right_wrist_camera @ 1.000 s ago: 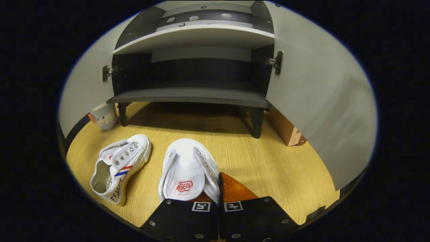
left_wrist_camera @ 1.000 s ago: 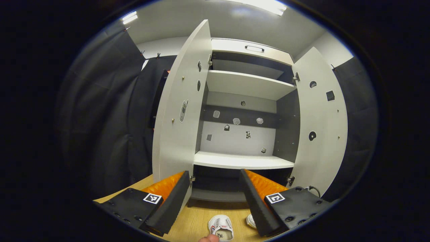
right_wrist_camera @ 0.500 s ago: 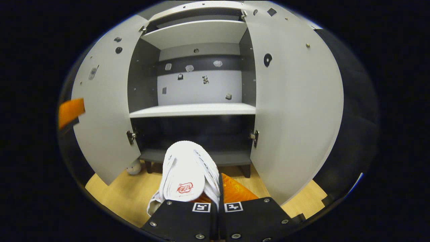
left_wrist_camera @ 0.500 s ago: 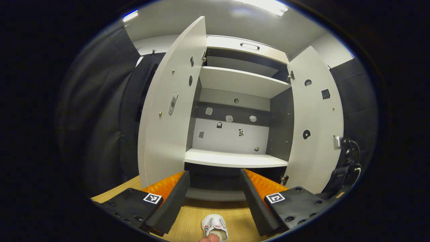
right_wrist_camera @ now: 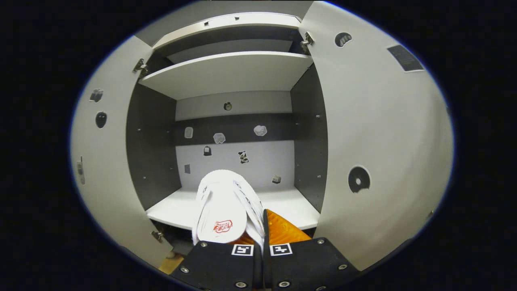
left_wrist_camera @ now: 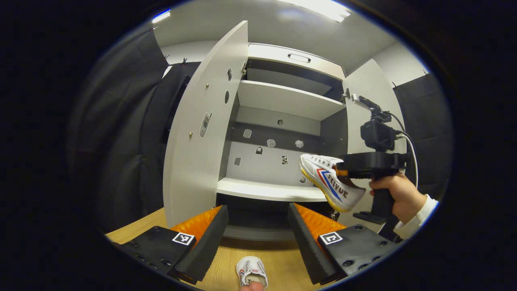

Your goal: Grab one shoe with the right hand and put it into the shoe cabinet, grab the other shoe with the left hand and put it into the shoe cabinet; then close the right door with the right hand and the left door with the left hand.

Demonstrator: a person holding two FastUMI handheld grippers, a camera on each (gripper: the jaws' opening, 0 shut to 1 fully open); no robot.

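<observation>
While right tool point(right_wrist_camera: 260, 238) grips shoe point(right_wrist_camera: 224, 210) | cabinet point(right_wrist_camera: 242, 72) shelves bare

White shoe point(right_wrist_camera: 224, 210) held aloft before open cabinet point(left_wrist_camera: 282, 109); second shoe point(left_wrist_camera: 251, 271) left on floor; both doors open.
</observation>
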